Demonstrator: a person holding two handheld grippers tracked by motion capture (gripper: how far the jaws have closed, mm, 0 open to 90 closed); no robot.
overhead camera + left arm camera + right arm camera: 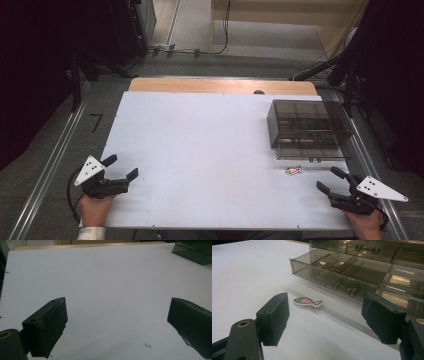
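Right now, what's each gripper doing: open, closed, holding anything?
Left gripper: open, holding nothing.
Right gripper: open, holding nothing; fish piece lies on the table ahead.

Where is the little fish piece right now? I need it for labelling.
The fish piece lies flat on the white table, on the person's right side, just in front of the smoky plastic drawer box and ahead of the open right gripper.

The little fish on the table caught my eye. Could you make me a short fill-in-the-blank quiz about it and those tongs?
1. The small fish lies flat on the white table, just in front of the smoky plastic ____ box.
2. The tongs nearest the fish are the person's ____ tongs.
3. The left tongs hold ____.
4. The jaws of both tongs stand ____.

Missing words: drawer; right; nothing; open
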